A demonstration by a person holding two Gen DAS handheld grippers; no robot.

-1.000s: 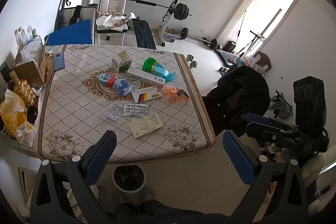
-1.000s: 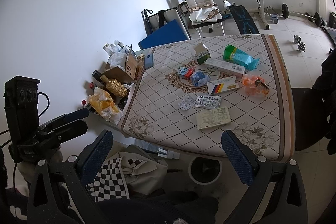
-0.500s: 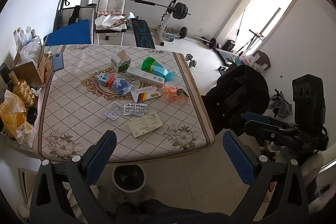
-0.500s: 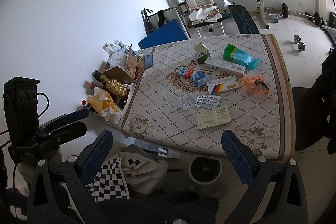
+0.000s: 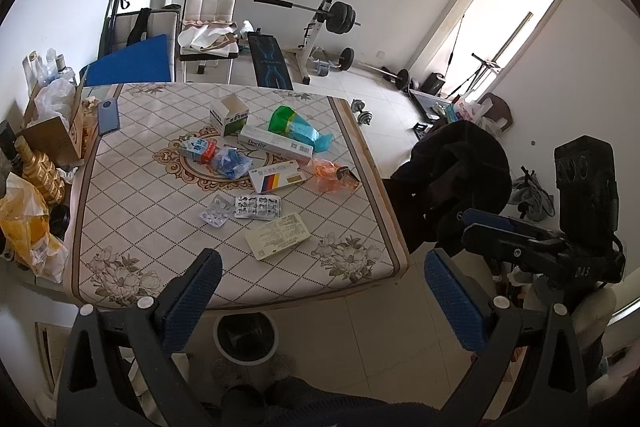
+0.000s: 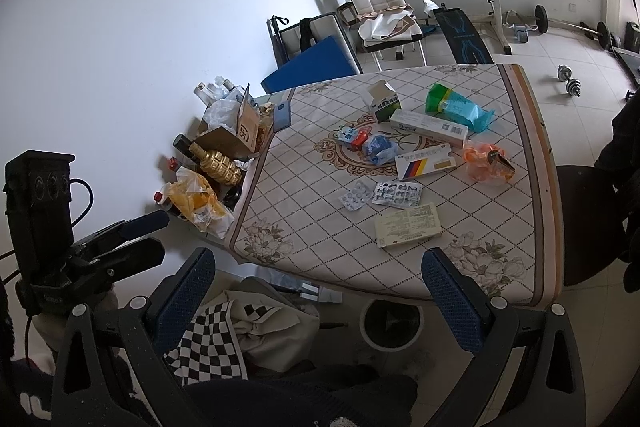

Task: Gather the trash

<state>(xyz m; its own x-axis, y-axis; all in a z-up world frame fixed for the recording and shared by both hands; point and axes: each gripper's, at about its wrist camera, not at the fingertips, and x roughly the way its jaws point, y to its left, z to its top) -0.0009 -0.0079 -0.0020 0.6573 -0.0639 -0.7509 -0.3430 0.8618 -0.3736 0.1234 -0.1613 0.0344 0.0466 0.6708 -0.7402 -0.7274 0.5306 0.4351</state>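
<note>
Trash lies on the patterned table: a cream leaflet box, two pill blister packs, a striped medicine box, an orange wrapper, a long white box, a green-blue bag, an open carton and blue and red wrappers. A white bin stands on the floor by the table's near edge; it also shows in the right wrist view. My left gripper and right gripper are both open and empty, held back from the table.
A phone lies at the table's far left. Bottles, a cardboard box and a yellow bag crowd the left side. A chair with dark clothes stands right. A checkered cloth lies on the floor. Gym gear stands behind.
Both views shift very slightly; the grippers stay open and nothing on the table has moved.
</note>
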